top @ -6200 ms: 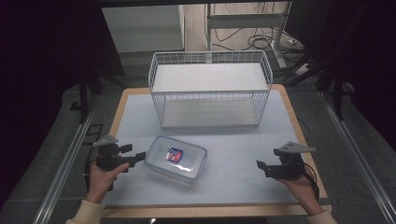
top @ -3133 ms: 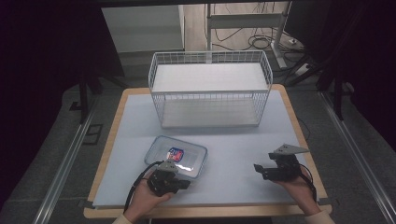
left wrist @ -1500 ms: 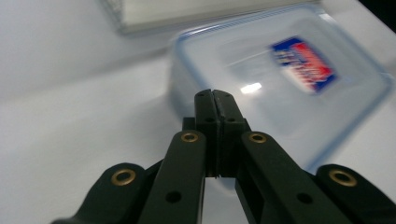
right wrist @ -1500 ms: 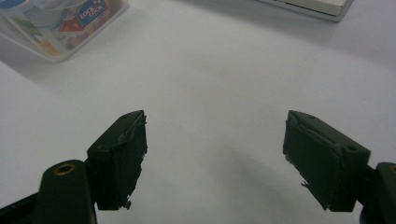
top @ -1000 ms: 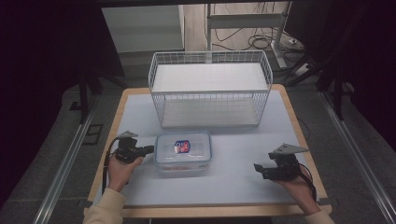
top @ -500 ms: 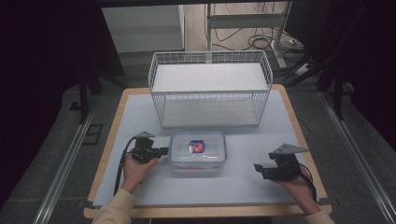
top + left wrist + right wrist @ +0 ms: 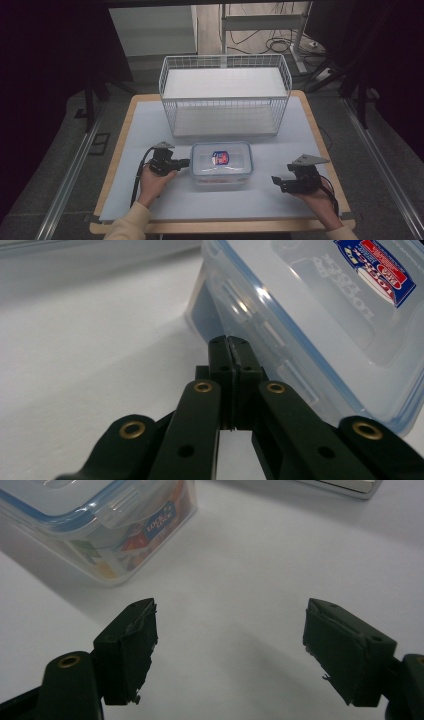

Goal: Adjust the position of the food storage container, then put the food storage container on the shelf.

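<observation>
Clear plastic lidded food box (image 7: 221,164) sitting mid-table (image 7: 150,125), just in front of white wire basket (image 7: 225,95). Left tongs (image 7: 184,162) pressed together, tips right against its side. Right tongs (image 7: 276,181) spread wide, gripping nothing, well apart.

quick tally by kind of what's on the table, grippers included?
Clear plastic container with blue-trimmed lid: 1
White wire basket: 1
Handheld grippers: 2, left gripper shut against the container's side, right gripper open
Total: 4
</observation>
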`<state>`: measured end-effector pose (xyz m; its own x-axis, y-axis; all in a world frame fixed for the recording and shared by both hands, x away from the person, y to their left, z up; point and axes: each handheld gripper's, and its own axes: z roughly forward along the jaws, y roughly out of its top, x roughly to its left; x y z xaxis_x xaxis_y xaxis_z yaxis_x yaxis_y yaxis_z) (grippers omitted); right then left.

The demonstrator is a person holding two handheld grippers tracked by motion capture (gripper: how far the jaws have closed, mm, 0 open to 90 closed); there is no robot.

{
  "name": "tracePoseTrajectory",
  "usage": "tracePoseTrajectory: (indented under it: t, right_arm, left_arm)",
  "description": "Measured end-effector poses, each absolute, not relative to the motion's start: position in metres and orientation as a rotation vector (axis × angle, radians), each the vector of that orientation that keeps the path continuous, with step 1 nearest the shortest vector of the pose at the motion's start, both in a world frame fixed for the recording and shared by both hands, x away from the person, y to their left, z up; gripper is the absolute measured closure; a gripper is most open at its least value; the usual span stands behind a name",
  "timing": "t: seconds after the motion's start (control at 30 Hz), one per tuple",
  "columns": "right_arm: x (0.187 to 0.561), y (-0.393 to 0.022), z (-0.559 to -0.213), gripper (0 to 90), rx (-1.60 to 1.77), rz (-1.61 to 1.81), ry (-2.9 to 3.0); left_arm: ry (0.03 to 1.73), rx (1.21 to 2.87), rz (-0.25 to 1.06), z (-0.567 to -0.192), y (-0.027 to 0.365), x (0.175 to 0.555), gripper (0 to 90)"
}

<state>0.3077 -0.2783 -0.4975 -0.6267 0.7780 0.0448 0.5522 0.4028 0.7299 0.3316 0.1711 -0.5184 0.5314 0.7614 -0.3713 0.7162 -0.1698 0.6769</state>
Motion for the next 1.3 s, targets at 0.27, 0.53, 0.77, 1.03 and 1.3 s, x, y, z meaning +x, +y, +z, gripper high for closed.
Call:
tracePoseTrajectory:
  t: [0.27,0.53,0.77,1.03,1.3]
  right_arm:
    - [0.308,-0.279,-0.498,22.0,1.165,1.063,2.354]
    - [0.310,-0.277,-0.501,21.9,1.156,1.054,2.370]
    - [0.310,-0.279,-0.501,21.8,1.156,1.075,2.365]
    - [0.308,-0.278,-0.497,19.2,1.128,1.155,2.363]
    - [0.311,-0.272,-0.494,15.8,1.126,1.291,2.403]
  left_arm:
    - [1.206,1.854,0.087,-0.510,0.194,0.313,88.7]
    - [1.215,1.842,0.125,-0.506,0.199,0.304,71.3]
    - [1.255,1.791,0.127,-0.501,0.204,0.304,26.3]
    - [1.246,1.746,0.057,-0.498,0.209,0.305,16.1]
    - [1.233,1.748,0.016,-0.499,0.204,0.307,15.6]
